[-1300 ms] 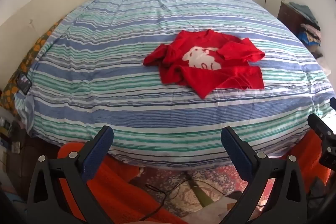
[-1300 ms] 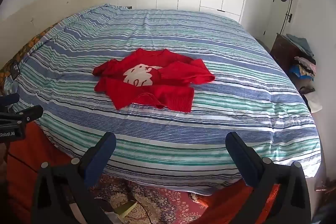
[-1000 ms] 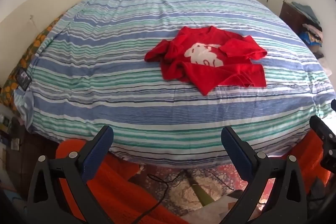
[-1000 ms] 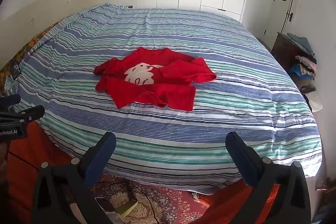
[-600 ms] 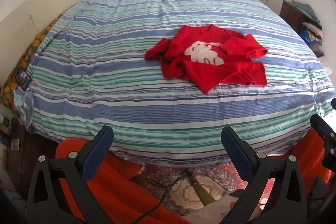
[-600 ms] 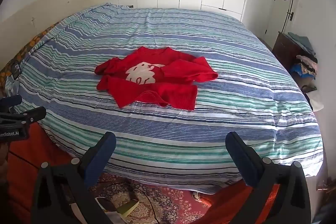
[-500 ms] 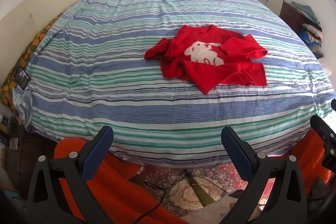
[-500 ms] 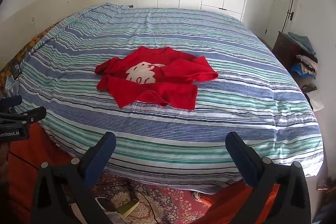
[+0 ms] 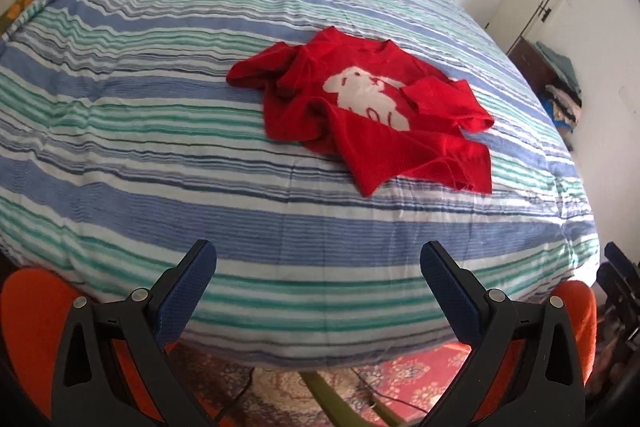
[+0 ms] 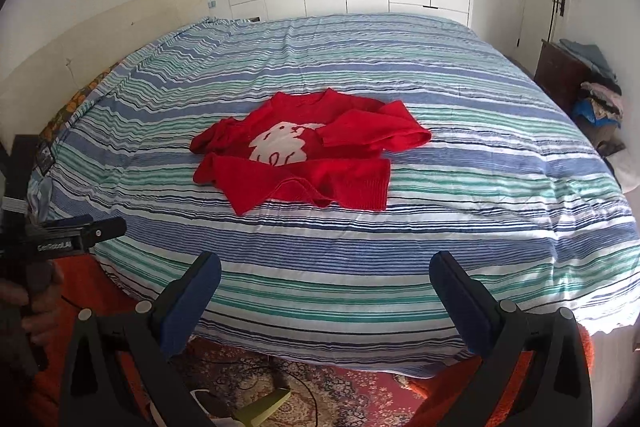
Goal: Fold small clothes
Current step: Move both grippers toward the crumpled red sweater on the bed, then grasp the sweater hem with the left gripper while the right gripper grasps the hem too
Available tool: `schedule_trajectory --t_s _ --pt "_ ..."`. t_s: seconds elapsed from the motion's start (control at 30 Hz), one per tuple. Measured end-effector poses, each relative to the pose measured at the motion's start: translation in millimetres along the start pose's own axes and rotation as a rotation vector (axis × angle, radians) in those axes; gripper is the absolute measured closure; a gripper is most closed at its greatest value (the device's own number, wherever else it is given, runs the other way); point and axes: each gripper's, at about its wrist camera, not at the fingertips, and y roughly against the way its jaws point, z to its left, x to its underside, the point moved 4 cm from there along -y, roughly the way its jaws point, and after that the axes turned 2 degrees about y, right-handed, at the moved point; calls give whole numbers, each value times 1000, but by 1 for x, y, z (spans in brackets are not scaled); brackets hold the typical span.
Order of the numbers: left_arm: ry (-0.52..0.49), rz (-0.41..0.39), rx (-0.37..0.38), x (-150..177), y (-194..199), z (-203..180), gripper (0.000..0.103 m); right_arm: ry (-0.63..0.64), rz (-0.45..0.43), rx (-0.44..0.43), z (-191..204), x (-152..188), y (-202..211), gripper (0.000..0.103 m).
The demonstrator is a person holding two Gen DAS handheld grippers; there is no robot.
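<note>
Jaws wide and empty on my left gripper (image 9: 318, 273) and right gripper (image 10: 325, 281), I should first spread the crumpled red sweater (image 10: 304, 163) flat.

Crumpled red sweater (image 9: 372, 107) on striped bedspread (image 9: 160, 155), left claw (image 9: 318, 277) spread wide, empty, near bed edge

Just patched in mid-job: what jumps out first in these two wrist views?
A crumpled red sweater with a white animal motif lies near the middle of the blue-and-green striped bedspread. Both grippers, left and right, hang open at the bed's near edge, short of the garment.
</note>
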Motion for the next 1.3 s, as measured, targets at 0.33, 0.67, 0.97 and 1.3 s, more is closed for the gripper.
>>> schedule_trajectory --t_s 0.33,0.67,0.97,1.3 --pt "-39 44 16 -43 -114 -26 2 -193 29 -211 -68 -11 -96 0" --pt "80 191 133 -52 -162 -24 92 -338 182 -477 -109 -40 -239 26" --pt "-158 217 295 -32 -38 1 101 -317 291 -673 -93 -37 -186 94" --pt "-135 358 114 33 -80 42 88 -303 536 -558 -65 46 -190 95"
